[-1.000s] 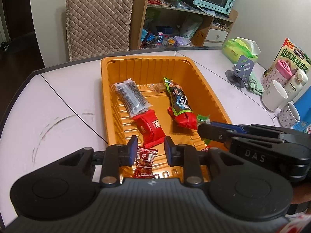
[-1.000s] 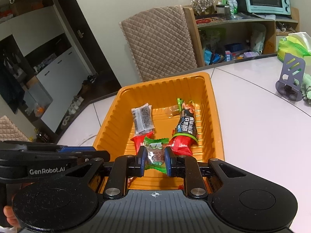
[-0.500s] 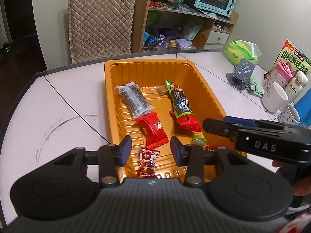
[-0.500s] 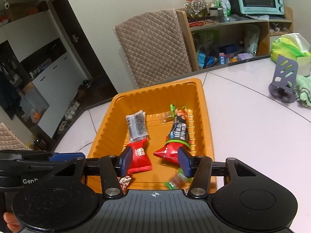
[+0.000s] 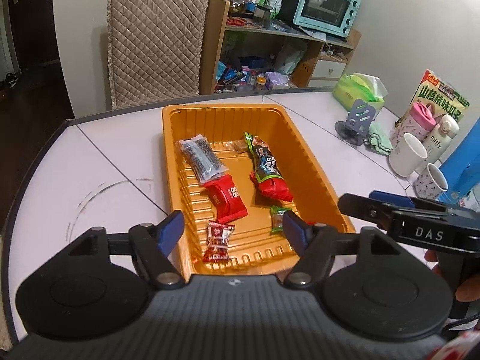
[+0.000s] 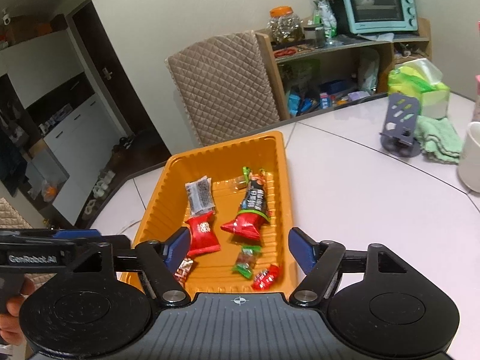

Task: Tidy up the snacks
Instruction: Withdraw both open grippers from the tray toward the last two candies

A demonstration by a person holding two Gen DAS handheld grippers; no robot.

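Note:
An orange tray (image 5: pixel 312 162) (image 6: pixel 288 186) on the white table holds several snacks. A small red candy (image 5: pixel 217 241) (image 6: pixel 183 271) lies near its front wall, below my left gripper (image 5: pixel 232 231), whose jaws are opening with nothing between the pads. A small green candy (image 5: pixel 277 219) (image 6: pixel 246 259) lies loose on the tray floor under my right gripper (image 6: pixel 240 249), jaws also opening and empty. Further in lie a red packet (image 5: pixel 228 198) (image 6: pixel 202 234), a dark clear-wrapped bar (image 5: pixel 201 159), a long red-and-green bar (image 5: pixel 267 168) (image 6: pixel 252 210) and another small red candy (image 6: pixel 265 276).
A phone stand (image 5: pixel 355 121), green cloth (image 5: pixel 379 139), green tissue pack (image 5: pixel 357 90), white cups (image 5: pixel 408 157), bottles and a snack box (image 5: pixel 441 99) crowd the right of the table. A quilted chair (image 5: pixel 156 45) and a cluttered shelf with an oven (image 5: pixel 327 6) stand behind.
Both grippers opened and drew back upward. The red candy dropped from the left one and the green candy from the right one onto the tray floor.

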